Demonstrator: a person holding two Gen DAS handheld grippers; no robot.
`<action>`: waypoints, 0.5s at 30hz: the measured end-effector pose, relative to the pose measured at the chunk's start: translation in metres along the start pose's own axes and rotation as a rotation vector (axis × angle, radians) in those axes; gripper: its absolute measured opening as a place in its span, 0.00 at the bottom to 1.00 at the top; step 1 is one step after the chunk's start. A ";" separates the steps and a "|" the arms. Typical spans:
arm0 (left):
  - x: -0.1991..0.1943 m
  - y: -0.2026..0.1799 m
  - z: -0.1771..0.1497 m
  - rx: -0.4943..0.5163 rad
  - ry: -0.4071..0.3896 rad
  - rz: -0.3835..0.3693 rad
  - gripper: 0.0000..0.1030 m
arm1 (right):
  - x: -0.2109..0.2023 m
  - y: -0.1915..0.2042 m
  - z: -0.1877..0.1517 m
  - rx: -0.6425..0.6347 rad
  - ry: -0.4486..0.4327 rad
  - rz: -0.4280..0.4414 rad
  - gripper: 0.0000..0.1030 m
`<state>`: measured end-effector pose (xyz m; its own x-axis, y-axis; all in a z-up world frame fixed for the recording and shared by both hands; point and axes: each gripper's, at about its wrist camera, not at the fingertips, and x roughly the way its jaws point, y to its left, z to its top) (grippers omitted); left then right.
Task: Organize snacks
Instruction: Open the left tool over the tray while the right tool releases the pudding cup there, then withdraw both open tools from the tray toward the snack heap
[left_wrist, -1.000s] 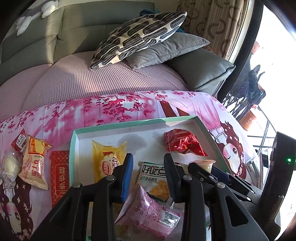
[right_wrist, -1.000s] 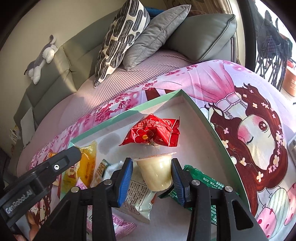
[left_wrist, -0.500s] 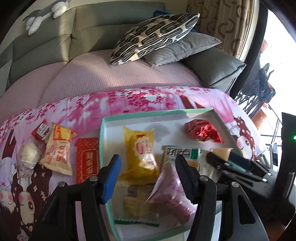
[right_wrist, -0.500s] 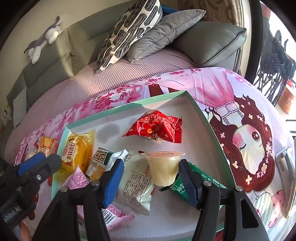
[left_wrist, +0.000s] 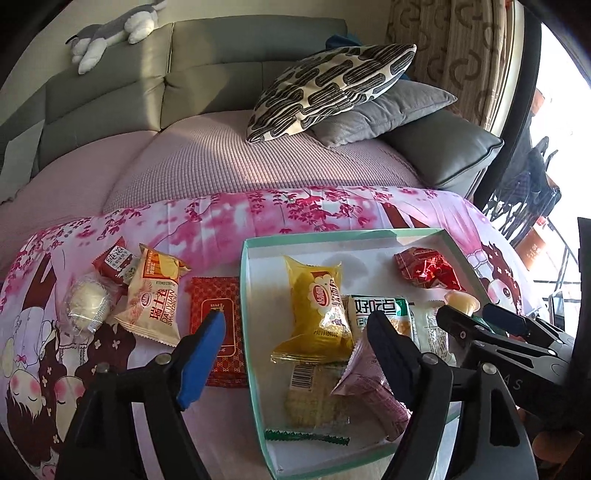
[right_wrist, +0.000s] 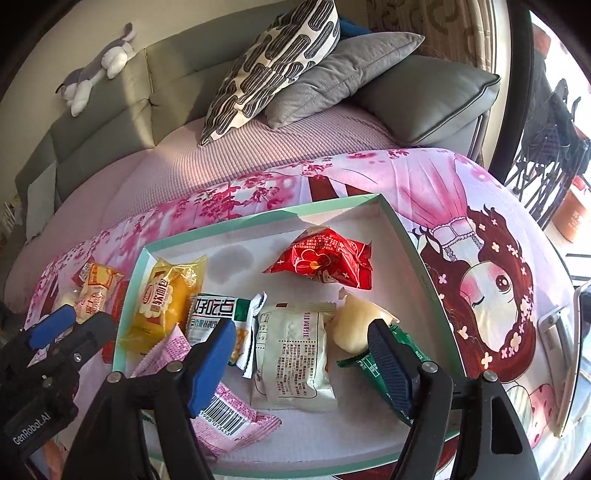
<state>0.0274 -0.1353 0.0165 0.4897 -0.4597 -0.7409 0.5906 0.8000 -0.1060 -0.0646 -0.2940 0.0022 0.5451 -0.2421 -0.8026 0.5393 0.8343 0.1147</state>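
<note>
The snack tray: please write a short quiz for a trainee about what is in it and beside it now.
1. True or false: the red packet lies inside the tray.
2. The jelly cup is: A upright, B tipped over, C held.
3. What is between the pads of the left gripper?

Key: 1 true. 2 B. 3 Nothing is gripped; both it and the right gripper have just been opening.

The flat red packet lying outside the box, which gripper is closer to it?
Left. The left gripper has its blue pad right over the flat red packet, jaws just opened. The right gripper is over the box, past its near wall.
</note>
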 end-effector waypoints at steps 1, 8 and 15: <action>0.000 0.001 0.000 -0.003 -0.001 0.002 0.78 | 0.000 0.001 0.000 -0.001 0.002 -0.001 0.75; 0.001 0.016 -0.003 -0.032 -0.016 0.042 0.91 | 0.004 0.006 -0.003 -0.004 0.010 -0.002 0.82; 0.005 0.028 -0.007 -0.038 -0.033 0.125 0.93 | 0.007 0.011 -0.005 -0.017 -0.002 -0.001 1.00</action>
<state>0.0421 -0.1126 0.0055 0.5788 -0.3675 -0.7280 0.4997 0.8653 -0.0397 -0.0585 -0.2842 -0.0053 0.5459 -0.2439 -0.8016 0.5289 0.8423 0.1039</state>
